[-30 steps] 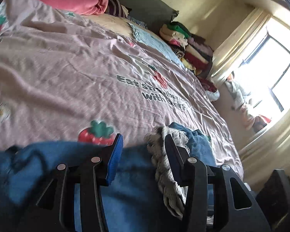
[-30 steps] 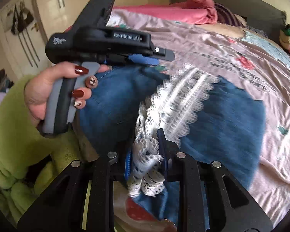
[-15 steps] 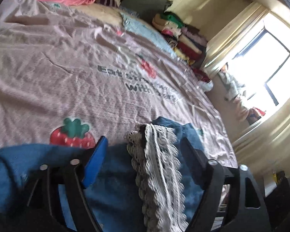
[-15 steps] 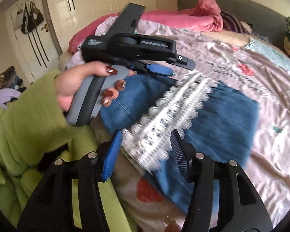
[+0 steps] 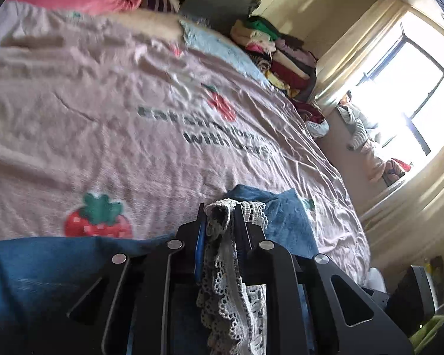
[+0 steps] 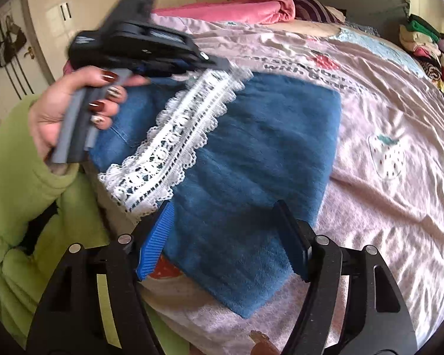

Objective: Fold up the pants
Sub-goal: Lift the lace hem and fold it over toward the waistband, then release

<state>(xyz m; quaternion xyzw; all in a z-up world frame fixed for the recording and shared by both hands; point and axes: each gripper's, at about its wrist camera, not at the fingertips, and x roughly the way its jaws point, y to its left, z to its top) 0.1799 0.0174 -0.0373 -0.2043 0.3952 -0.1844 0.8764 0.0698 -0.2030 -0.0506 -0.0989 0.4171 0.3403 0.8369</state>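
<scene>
Pants (image 6: 251, 153): blue, lying folded on the pink bedspread (image 6: 384, 207) near its edge.
Lace trim (image 6: 177, 136): white, stretching across the denim towards the left gripper.
Left gripper (image 5: 220, 222): fingers pressing together, pinching the lace trim.
Right gripper (image 6: 225, 236): fingers spreading wide, hovering over the pants, gripping nothing.
Left hand (image 6: 71, 112): squeezing the handle.

The left wrist view sits low and close over the pants (image 5: 284, 219), looking along the bed (image 5: 109, 124) toward the window (image 5: 411, 88), while the right wrist view looks from above across the same pants (image 6: 251, 159) and bed (image 6: 393, 153) toward the wardrobe (image 6: 74, 14).
</scene>
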